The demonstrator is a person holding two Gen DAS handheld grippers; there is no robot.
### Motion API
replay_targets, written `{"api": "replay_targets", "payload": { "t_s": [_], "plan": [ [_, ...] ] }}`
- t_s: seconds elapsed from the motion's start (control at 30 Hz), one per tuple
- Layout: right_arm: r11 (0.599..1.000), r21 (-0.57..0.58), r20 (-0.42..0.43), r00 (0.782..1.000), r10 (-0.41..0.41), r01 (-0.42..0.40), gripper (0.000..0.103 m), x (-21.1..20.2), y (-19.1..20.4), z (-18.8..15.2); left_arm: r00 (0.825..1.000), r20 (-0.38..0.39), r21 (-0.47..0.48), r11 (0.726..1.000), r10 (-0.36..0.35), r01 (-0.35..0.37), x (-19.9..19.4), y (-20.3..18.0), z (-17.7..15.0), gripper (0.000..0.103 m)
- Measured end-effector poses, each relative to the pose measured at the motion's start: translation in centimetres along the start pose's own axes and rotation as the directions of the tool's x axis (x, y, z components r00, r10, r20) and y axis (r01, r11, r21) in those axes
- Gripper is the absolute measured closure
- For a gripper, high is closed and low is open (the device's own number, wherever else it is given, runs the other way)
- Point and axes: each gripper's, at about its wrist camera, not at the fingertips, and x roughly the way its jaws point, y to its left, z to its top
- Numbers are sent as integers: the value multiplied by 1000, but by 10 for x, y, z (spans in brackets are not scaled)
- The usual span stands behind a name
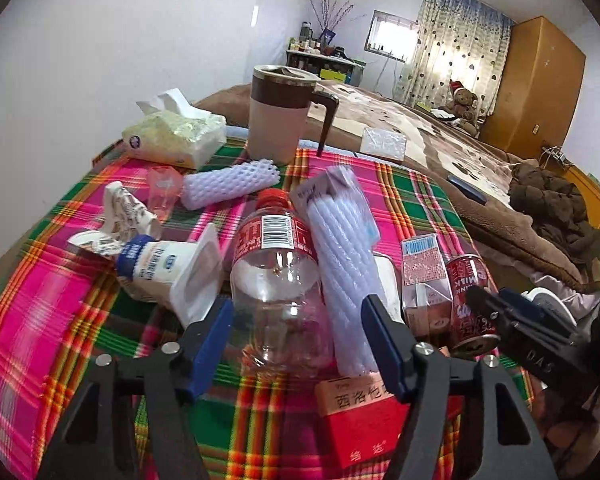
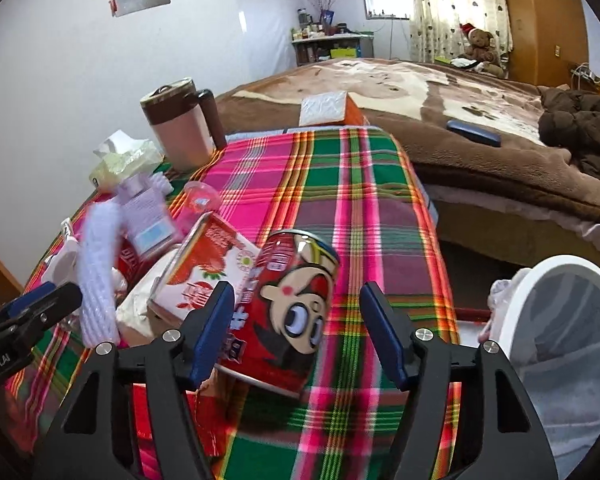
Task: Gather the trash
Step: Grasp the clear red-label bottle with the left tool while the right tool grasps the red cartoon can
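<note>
A clear plastic bottle (image 1: 276, 280) with a red label and cap lies on the plaid tablecloth (image 1: 60, 312), and a white ribbed foam sleeve (image 1: 346, 264) leans against its right side. My left gripper (image 1: 300, 344) is open around both, its blue pads just beside them. A red drink can (image 2: 292, 312) with a cartoon face lies tilted between the fingers of my right gripper (image 2: 296, 340). That gripper is open: the left pad is at the can and the right pad stands apart. The can (image 1: 470, 300) and right gripper (image 1: 496, 312) also show in the left wrist view.
More litter lies around: a pink carton (image 1: 422, 272), a red box (image 1: 360, 420), a squeezed tube (image 1: 152, 268), a foam net (image 1: 232, 184), a strawberry carton (image 2: 208, 268). A mug (image 1: 280, 116) and tissue pack (image 1: 176, 136) stand behind. A white lined bin (image 2: 560, 320) sits right of the table, beside the bed (image 2: 460, 140).
</note>
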Motion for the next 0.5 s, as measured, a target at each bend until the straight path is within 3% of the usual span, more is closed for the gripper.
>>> {"api": "replay_targets", "payload": {
  "t_s": [0.3,0.5],
  "plan": [
    [999,-2,-33,999,33,-33,45,6,3,1,999,19,-17,999,-42,42,-3,-6,4,38],
    [999,2,-34,999,43,-43,45,7,0,1,999,-19,-49,998,48,-49,12,10,2,36]
  ]
}}
